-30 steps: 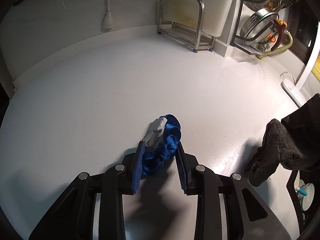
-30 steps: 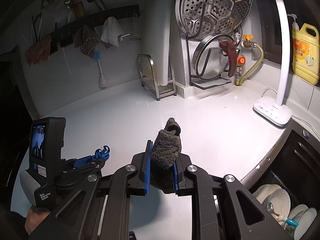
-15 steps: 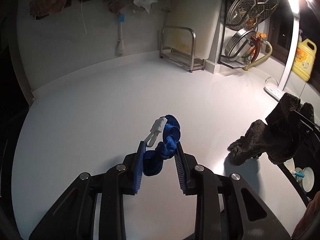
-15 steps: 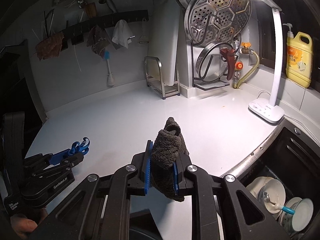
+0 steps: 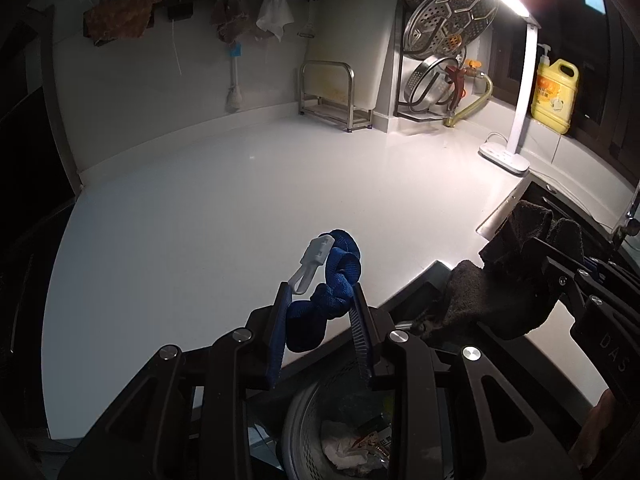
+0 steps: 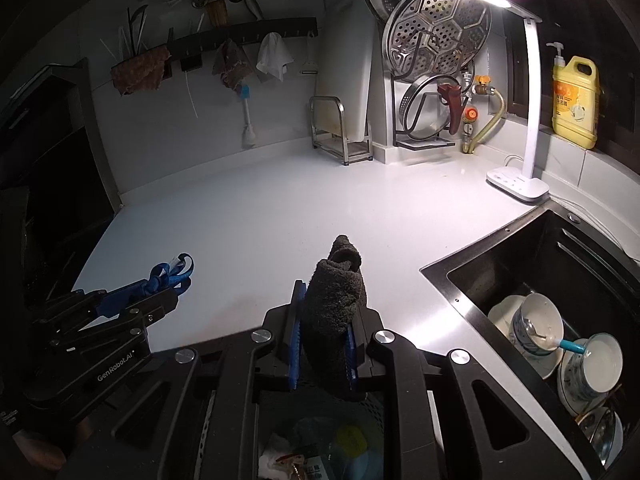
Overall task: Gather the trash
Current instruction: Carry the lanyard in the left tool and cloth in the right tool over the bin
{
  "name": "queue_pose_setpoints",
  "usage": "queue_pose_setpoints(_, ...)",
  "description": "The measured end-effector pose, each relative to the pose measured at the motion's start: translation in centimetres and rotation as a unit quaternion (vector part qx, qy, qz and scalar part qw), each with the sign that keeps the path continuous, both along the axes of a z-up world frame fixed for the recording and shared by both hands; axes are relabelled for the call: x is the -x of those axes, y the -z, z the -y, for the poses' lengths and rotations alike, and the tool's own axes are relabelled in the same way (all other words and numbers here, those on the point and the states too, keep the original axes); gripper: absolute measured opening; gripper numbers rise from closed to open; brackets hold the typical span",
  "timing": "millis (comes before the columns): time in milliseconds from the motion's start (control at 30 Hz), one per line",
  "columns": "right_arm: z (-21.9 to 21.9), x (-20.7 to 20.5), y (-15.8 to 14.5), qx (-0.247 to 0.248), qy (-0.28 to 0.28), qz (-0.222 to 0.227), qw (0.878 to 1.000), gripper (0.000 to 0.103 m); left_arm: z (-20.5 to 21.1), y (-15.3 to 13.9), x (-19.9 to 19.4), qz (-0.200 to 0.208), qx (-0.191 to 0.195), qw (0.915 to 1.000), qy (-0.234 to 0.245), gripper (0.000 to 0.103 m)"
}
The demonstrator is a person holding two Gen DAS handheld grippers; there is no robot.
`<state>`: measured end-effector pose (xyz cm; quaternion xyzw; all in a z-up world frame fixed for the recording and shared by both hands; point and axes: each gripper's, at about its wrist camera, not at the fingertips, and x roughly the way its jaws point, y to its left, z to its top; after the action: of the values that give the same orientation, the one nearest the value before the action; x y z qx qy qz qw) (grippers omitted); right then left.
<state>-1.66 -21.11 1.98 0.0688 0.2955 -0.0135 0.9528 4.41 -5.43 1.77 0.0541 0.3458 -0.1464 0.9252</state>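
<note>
Landmark: the bin (image 5: 320,420), a perforated metal basket standing below the counter (image 5: 240,200) edge, is being used as the reference for every place below.
Left gripper (image 5: 320,320): is being kept closed on the strap (image 5: 332,280), one blue webbing bundle with one pale clip (image 5: 312,260), held above and just behind the bin's rim.
Right gripper (image 6: 322,344): is being kept closed on the cloth (image 6: 334,300), one dark, thick rag, hanging directly above the bin's mouth.
Bin contents: crumpled paper (image 5: 344,444) and printed wrappers are being seen inside; an exact count cannot be told.
Risk, strap: a miss onto the counter or floor is being judged possible, because most of the bundle is hanging behind the rim rather than over the opening.
Risk, clip: snagging on a finger pad at release is being judged possible, since the clip is lying just beside the left pad.
Risk, cloth: clinging to the ribbed pads is being judged possible, being soft and deeply wedged.
Risk, collision: the two grippers are being held near each other above the bin, so a knock is being judged possible.
Beyond the bin, sink (image 6: 520,280): three or so bowls (image 6: 540,320) and one blue-handled spoon (image 6: 568,345) are being counted.
Beyond the bin, counter: one lamp (image 6: 520,184) and one yellow bottle (image 6: 576,104) are being counted.
</note>
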Motion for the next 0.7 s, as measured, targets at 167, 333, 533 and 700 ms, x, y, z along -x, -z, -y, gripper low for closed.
queue_pose_setpoints(167, -0.8, 3.2, 2.7, -0.007, 0.011, -0.028, 1.000, 0.017, -0.6, 1.8, 2.8, -0.009, -0.010, 0.9999, 0.002, 0.029)
queue_pose_setpoints(333, -1.2, 5.8, 5.4, -0.013, 0.018, -0.049, 0.999, 0.017, -1.1, 3.6, 4.8, -0.024, -0.002, 0.9997, 0.002, 0.029)
queue_pose_setpoints(533, -1.1, 7.4, 7.8, -0.026, 0.018, -0.076, 0.997, 0.017, -1.0, 4.8, 6.4, -0.025, 0.000, 0.9997, 0.000, 0.030)
queue_pose_setpoints(700, -1.7, 7.9, 8.2, -0.020, 0.012, -0.079, 0.997, 0.017, -0.9, 5.4, 7.3, -0.029, -0.001, 0.9996, 0.000, 0.031)
